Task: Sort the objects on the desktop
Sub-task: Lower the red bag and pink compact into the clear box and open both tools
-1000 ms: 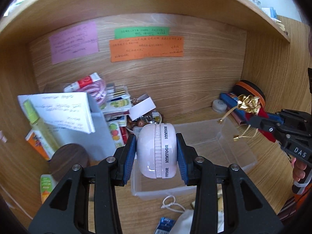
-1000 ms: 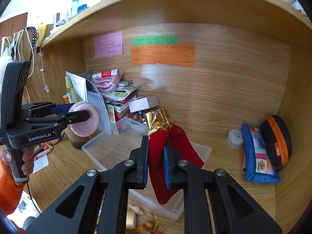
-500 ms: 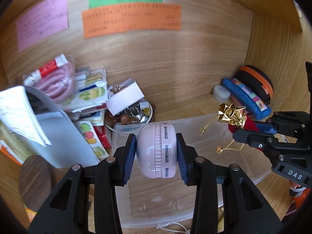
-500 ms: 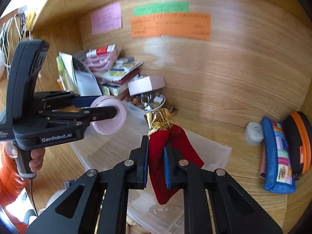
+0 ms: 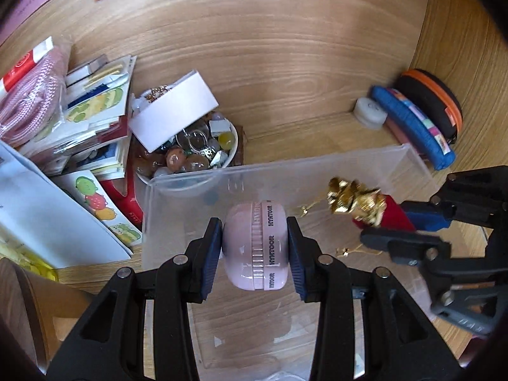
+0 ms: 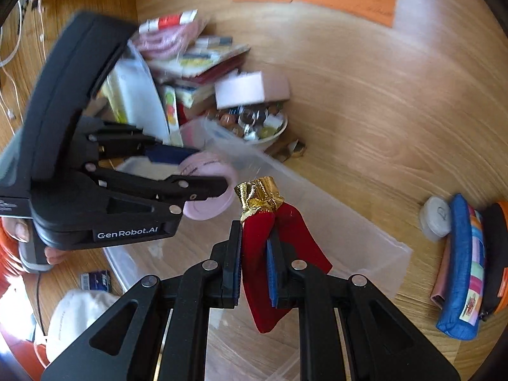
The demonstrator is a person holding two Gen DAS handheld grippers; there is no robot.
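Both tools have dropped lower and closer over the clear plastic bin (image 5: 349, 171) than a second ago, when they hung back from it. Nearest, the left tool (image 5: 255, 249) clamps a pink round case (image 5: 255, 247) above the bin's floor, not yet let go. Just right of it, the right tool (image 6: 255, 265) pinches a red velvet pouch (image 6: 258, 254) with a gold collar, also over the bin. Inside the bin nothing appears to lie yet, so sorting seems barely begun. Beyond it on the table wait a bowl of trinkets (image 5: 190, 152), a blue pencil case (image 5: 412, 127) and a stack of booklets (image 5: 95, 117).
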